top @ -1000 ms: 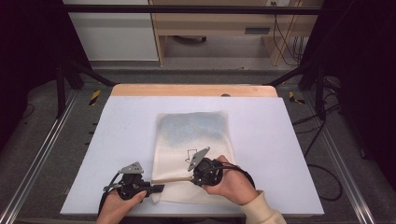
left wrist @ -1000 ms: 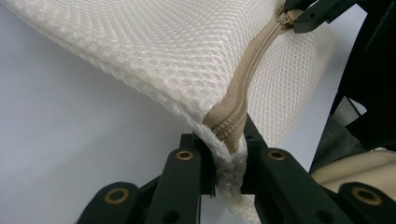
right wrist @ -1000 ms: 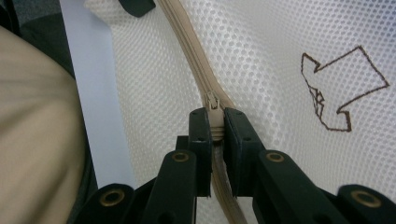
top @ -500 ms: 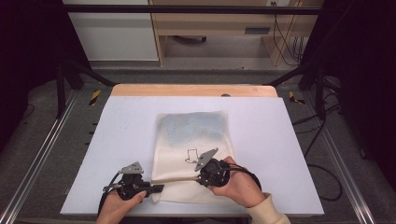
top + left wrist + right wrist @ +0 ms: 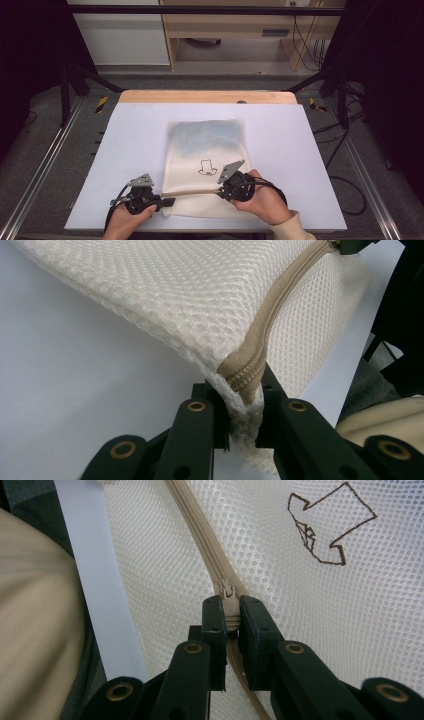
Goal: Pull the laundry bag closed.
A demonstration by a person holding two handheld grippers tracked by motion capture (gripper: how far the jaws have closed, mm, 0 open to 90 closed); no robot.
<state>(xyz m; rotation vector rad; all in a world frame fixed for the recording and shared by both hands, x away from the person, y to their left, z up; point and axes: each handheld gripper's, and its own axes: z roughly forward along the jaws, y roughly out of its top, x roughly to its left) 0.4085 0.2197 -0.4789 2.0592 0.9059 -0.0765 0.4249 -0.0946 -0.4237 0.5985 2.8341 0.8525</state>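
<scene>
Overhead, pale blue table (image 5: 135, 145), mesh bag (image 5: 205, 145), dark room

Cream honeycomb-mesh cloth bag (image 5: 205, 165): soft, open-weave, matt, rough-textured. Its tan woven-fabric zipper tape (image 5: 200, 535): tighter weave, dull. Brown outline drawing (image 5: 325, 525) on mesh, flat stitched or printed, cannot tell which. My left hand-held gripper (image 5: 243, 427) and right hand-held gripper (image 5: 230, 625): black matt plastic-looking jaws, brass-coloured metal rivets, slight sheen. Pale lavender tabletop (image 5: 125, 145): smooth, matt; light wood strip (image 5: 207, 96) along far edge.
</scene>
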